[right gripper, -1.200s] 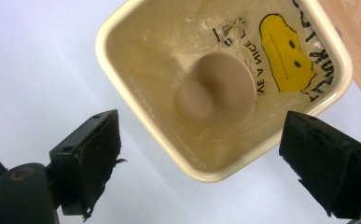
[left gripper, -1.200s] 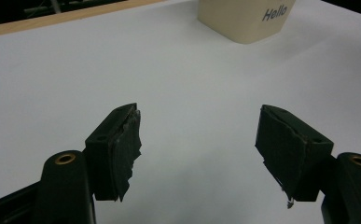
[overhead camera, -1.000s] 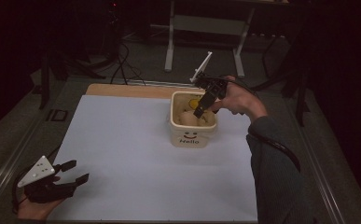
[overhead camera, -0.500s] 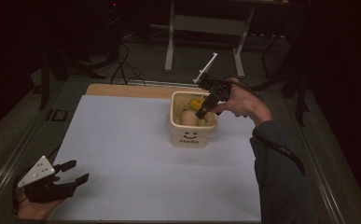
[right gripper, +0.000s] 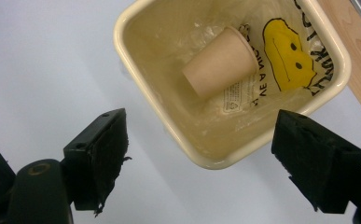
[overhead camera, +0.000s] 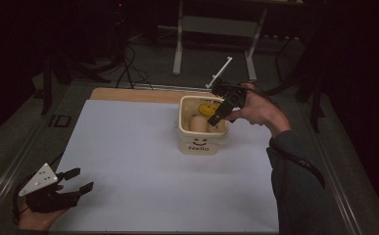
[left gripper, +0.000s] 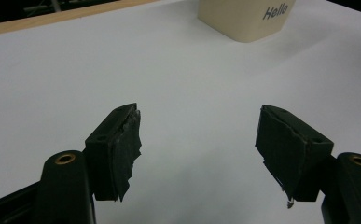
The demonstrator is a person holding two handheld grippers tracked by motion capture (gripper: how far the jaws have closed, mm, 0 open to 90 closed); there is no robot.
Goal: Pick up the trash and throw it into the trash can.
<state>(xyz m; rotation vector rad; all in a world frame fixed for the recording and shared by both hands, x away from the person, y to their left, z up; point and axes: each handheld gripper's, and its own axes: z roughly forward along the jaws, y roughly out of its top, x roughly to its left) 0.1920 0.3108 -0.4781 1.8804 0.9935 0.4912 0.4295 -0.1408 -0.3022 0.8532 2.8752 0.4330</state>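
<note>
A cream square bin [overhead camera: 202, 143] marked "Hello" stands right of the white table's middle; its lower wall [left gripper: 243, 18] shows in the left gripper view. Inside lies a tan paper cup [right gripper: 219, 62] on its side, over a clear bag with a yellow smiley face [right gripper: 288, 54]. My right gripper [overhead camera: 217, 113] hovers open above the bin's right rim, pointing down into it, with nothing between its jaws [right gripper: 206, 158]. My left gripper [overhead camera: 78, 182] rests open near the table's front left corner, far from the bin, holding nothing [left gripper: 197, 154].
A wooden strip [overhead camera: 138, 94] runs along the table's far edge. Behind it stand a metal stand [overhead camera: 216, 29] and cables [overhead camera: 128, 58] on the dark floor. The person's right sleeve [overhead camera: 295, 186] lies along the table's right side.
My right gripper has drawn slightly right and up over the bin's right rim. The left gripper has stayed put.
</note>
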